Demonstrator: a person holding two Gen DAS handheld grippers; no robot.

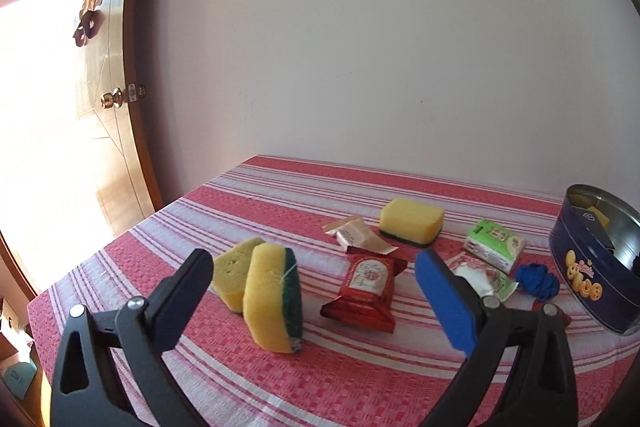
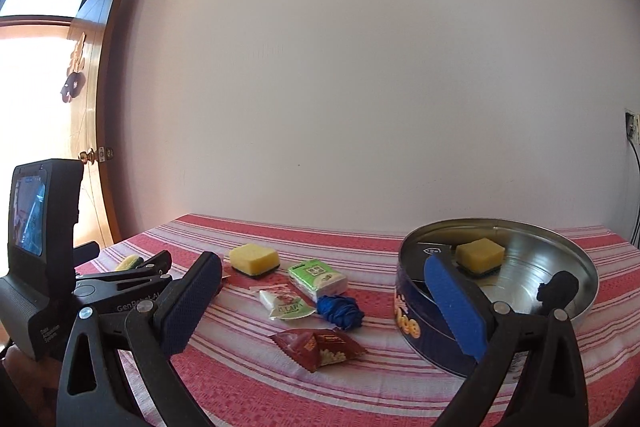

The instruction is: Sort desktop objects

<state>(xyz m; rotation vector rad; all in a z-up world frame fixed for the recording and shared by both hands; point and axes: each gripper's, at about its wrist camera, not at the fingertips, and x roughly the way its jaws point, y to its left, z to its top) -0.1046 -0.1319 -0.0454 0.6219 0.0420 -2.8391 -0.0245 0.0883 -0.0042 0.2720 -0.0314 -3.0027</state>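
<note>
- A table under a red-and-white striped cloth (image 1: pixel 280 379) fills the lower part of both views; its far edge meets a plain wall, and its left edge drops off toward a wooden door (image 1: pixel 116 75).
- Bare cloth lies beneath and just ahead of both grippers.
- The left gripper (image 1: pixel 316 291) hovers above the cloth, fingers spread wide and holding nothing.
- Between its fingers, near the left one, a sponge (image 1: pixel 272 295) stands on its edge, long axis upright, green scrub face turned right; a second yellow sponge piece (image 1: pixel 232 273) leans just behind it.
- A red packet (image 1: pixel 366 287) lies between the fingers nearer the right one, long axis pointing away from the camera.
- Beyond the fingertips lie a tan wrapper (image 1: pixel 356 235), a flat sponge (image 1: pixel 412 221) and a green tissue pack (image 1: pixel 494 245).
- The right gripper (image 2: pixel 324 299) is also spread wide and empty, level above the table.
- A round tin (image 2: pixel 440 331) sits behind its right finger, open, a sponge inside.
- Between its fingers lie a blue bundle (image 2: pixel 340 311) and a dark red snack bag (image 2: pixel 320 345).
</note>
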